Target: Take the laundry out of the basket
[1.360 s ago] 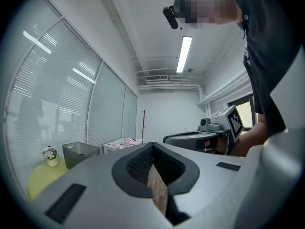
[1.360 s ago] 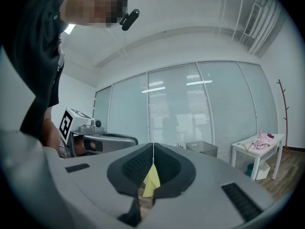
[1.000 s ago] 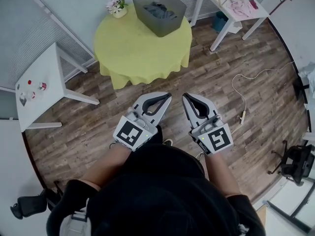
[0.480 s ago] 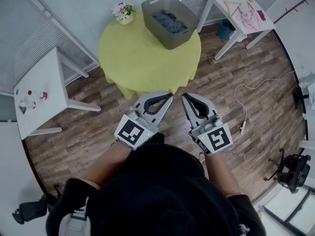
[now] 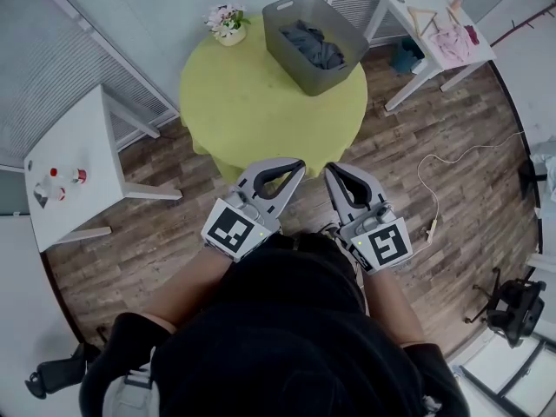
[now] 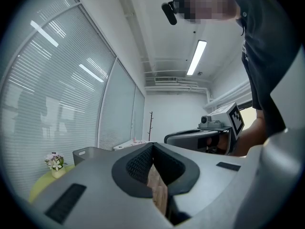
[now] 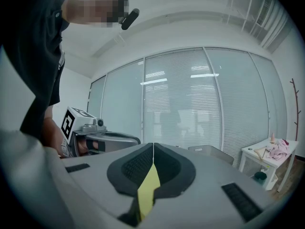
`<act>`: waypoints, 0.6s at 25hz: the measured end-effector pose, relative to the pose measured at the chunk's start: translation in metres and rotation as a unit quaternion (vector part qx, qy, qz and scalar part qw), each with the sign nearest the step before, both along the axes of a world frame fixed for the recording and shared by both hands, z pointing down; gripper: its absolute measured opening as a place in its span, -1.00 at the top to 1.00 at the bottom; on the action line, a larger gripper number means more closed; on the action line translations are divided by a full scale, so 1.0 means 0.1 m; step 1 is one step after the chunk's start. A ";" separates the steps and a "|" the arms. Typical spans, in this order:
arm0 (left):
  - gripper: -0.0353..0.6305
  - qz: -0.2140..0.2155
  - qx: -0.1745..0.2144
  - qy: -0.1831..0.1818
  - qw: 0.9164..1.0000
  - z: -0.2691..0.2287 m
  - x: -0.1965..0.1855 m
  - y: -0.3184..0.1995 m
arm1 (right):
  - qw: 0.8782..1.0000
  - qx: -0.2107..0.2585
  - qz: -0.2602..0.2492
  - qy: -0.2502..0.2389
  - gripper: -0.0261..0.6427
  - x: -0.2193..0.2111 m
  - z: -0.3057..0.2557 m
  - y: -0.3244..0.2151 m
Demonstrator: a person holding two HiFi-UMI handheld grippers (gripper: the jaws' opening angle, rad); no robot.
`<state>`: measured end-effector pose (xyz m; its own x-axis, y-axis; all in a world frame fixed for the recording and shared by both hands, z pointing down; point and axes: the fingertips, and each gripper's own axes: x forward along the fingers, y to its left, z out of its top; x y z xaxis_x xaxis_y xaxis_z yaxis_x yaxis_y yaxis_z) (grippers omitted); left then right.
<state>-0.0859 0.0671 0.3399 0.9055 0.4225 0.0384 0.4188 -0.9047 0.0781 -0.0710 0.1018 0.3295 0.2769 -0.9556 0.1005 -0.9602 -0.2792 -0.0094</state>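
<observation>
A grey basket [image 5: 283, 10] stands at the far right of a round table with a yellow-green cloth [image 5: 252, 102]. Dark laundry [image 5: 316, 46] lies inside it. My left gripper [image 5: 298, 164] and right gripper [image 5: 331, 168] are held side by side near my body, just short of the table's near edge, well away from the basket. Both have their jaws closed tip to tip with nothing between them. The basket [image 6: 88, 152] shows small in the left gripper view, and the basket [image 7: 212, 152] also appears in the right gripper view.
A small flower pot [image 5: 228, 23] stands on the table beside the basket. A white side table [image 5: 74, 150] with small items is at the left. Another white table [image 5: 434, 24] with hangers and pink cloth is at the far right. A cable [image 5: 452, 159] runs over the wooden floor.
I have stepped closer to the round table: it and the basket sit lower and nearer in the head view. Both grippers keep their pose and stay shut.
</observation>
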 end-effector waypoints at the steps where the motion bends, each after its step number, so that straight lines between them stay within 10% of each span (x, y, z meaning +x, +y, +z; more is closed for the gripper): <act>1: 0.88 -0.001 0.001 -0.001 1.000 0.00 0.03 -0.03 | 1.000 0.000 0.000 0.000 0.85 0.03 0.00 -0.02; 15: 0.88 -0.049 0.008 -0.012 0.999 0.05 0.82 -0.11 | 0.999 0.007 -0.038 -0.001 0.85 0.90 0.02 -0.12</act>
<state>-0.0034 0.0558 0.3446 0.9409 0.3318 0.0671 0.3271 -0.9422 0.0731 0.0189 0.0900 0.3318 0.2038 -0.9751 0.0872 -0.9785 -0.2058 -0.0146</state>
